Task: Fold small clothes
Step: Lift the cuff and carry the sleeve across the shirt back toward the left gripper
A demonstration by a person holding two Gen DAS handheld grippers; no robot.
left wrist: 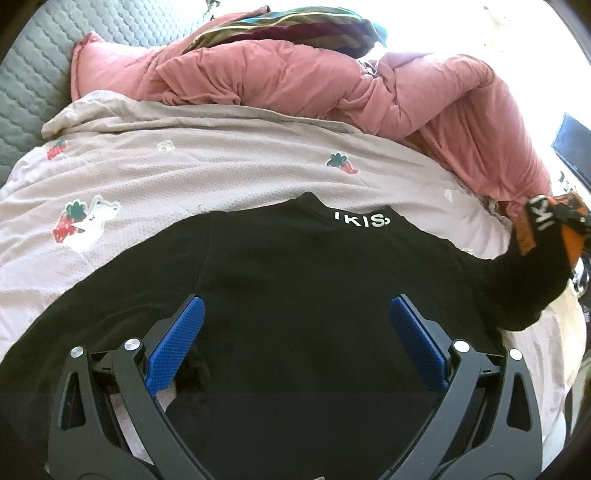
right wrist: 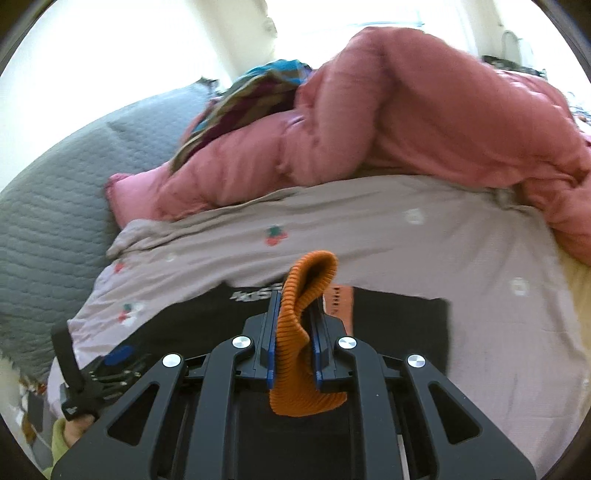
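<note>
One black shirt (left wrist: 295, 280) lies on the bed, with one orange cuff (right wrist: 306, 314). One pink duvet (left wrist: 295, 81) is bunched at twelve o'clock, one striped cloth (left wrist: 288, 27) atop it. One printed sheet (left wrist: 184, 166), one grey quilt (left wrist: 33, 81) at ten o'clock. Two tongs: left tongs (left wrist: 295, 325) and right tongs (right wrist: 294, 317).

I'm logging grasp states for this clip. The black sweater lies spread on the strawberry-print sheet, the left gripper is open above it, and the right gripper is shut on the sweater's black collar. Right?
Not quite. The right gripper is shut on the orange ribbed cuff of the black sweater, not its collar; the right wrist view shows this. The rest holds: the sweater lies on the strawberry-print sheet, with the left gripper open above it.
</note>
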